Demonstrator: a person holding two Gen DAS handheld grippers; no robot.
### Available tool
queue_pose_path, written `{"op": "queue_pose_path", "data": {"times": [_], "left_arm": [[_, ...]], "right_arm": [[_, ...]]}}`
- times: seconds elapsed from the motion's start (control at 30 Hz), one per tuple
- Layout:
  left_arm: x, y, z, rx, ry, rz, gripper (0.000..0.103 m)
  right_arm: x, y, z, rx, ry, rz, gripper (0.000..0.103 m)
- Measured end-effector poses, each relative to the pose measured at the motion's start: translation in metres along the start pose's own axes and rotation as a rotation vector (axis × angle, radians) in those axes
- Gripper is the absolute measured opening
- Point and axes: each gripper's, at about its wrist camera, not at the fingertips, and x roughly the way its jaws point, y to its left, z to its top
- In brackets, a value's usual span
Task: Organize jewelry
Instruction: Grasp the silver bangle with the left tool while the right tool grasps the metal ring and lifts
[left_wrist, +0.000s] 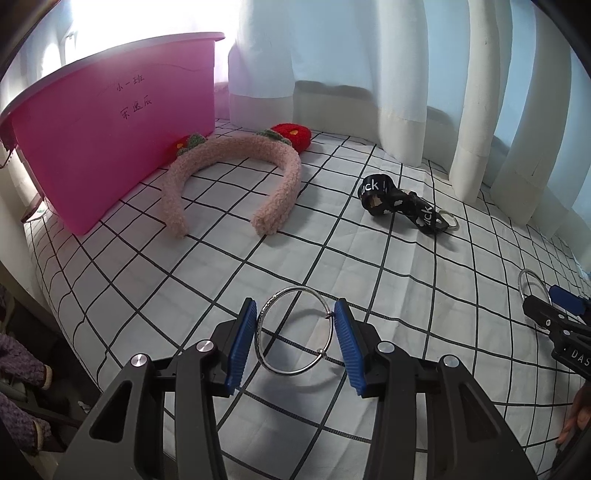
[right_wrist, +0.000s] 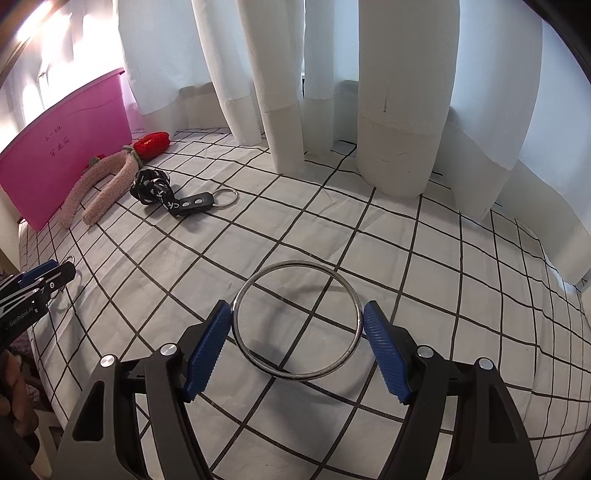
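A thin silver bangle (left_wrist: 293, 332) is gripped between the blue pads of the left tool (left_wrist: 295, 334), raised above the checked sheet (left_wrist: 332, 240). A plain silver ring (right_wrist: 297, 320) is likewise clamped by the right tool (right_wrist: 297, 332). A pink bin (left_wrist: 110, 140) is seen far left.

Polished metal bangles (left_wrist: 291, 332) (right_wrist: 297, 319), ribbed blue plastic pads (left_wrist: 242, 345), fuzzy pink headband (left_wrist: 236, 181), glossy pink plastic tub (left_wrist: 110, 140), matt checked cloth (left_wrist: 332, 240)
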Motion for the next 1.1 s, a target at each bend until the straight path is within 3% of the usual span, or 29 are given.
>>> {"op": "queue_pose_path", "data": {"times": [0.53, 1.1], "left_arm": [[-0.045, 0.008, 0.028, -0.026, -0.031, 0.01, 0.043], [-0.144, 0.041, 0.101, -0.116, -0.142, 0.106, 0.043]], "right_arm": [[-0.032, 0.015, 0.032, -0.031, -0.039, 0.047, 0.071], [-0.102, 0.057, 0.124, -0.168, -0.16, 0.192, 0.071]]}}
